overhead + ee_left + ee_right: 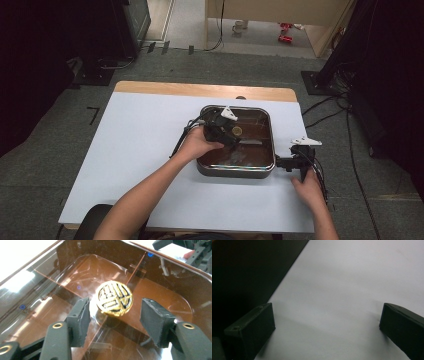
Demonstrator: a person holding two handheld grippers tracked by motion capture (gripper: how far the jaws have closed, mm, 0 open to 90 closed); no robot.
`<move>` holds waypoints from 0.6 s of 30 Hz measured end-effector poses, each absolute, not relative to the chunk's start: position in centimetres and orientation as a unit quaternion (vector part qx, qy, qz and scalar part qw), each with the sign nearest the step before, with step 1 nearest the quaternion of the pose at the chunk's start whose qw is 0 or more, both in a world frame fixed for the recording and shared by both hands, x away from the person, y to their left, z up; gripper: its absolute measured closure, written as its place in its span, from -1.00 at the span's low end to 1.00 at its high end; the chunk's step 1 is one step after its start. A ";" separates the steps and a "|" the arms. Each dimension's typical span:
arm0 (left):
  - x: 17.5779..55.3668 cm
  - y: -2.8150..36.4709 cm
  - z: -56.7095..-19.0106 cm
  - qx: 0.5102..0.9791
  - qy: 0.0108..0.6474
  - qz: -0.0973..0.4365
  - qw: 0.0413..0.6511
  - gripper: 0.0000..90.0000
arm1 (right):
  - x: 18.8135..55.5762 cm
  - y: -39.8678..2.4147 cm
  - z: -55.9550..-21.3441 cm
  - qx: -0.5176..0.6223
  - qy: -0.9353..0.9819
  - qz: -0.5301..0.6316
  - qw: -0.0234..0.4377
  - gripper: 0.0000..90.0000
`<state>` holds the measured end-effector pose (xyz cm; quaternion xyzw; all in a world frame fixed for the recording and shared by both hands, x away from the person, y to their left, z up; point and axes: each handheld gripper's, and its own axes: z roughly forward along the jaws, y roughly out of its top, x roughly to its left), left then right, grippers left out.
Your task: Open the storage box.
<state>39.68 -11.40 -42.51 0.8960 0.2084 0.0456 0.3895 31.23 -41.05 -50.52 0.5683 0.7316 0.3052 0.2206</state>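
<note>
Over the middle of the square pan's glass lid (260, 131) my left tongs (115, 312) hang, jaws angled down at the round gold knob (114, 298). Seen along the left gripper view, that knob sits between the two black pads (81, 315), one at its eight o'clock and the other at its four o'clock. Both pads stand clear of it with a gap on either side, so the jaws are partly spread and hold nothing. The knob bears a raised dark pattern and stands at the centre of the brown-tinted lid, which lies flat on the square metal pan (235, 171).

From the high view, the pan rests on the white table (140, 150), to the three o'clock side of its centre. My left hand (200, 144) reaches across the pan's nine o'clock rim, and the left tongs (222, 127) are above the lid, with the knob (237, 131) just at their three o'clock.

My right tongs (295, 162) wait off the pan's four o'clock corner, just beside the pan's short black handle. My right hand (307, 189) is behind them, at six o'clock. Along the right gripper view, the right tongs (327, 325) are spread wide over bare table with nothing between the pads.
</note>
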 end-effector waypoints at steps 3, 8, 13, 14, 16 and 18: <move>39.4 -11.8 -42.7 0.897 0.197 0.060 0.391 0.04 | 31.2 -41.1 -50.5 0.568 0.732 0.305 0.220 -1.00; 39.5 -11.6 -42.7 0.895 0.195 0.078 0.393 0.29 | 31.2 -41.1 -50.5 0.568 0.732 0.305 0.221 -1.00; 39.6 -11.5 -42.7 0.893 0.199 0.068 0.398 0.31 | 31.2 -41.0 -50.5 0.568 0.732 0.305 0.220 -1.00; 39.6 -11.5 -42.6 0.894 0.199 0.069 0.395 0.31 | 31.2 -41.0 -50.5 0.568 0.732 0.305 0.220 -1.00; 39.5 -11.5 -42.4 0.896 0.199 0.072 0.391 0.31 | 31.2 -41.1 -50.5 0.568 0.732 0.305 0.221 -1.00; 39.5 -11.5 -42.1 0.895 0.201 0.070 0.393 0.31 | 31.2 -41.0 -50.5 0.568 0.732 0.305 0.220 -1.00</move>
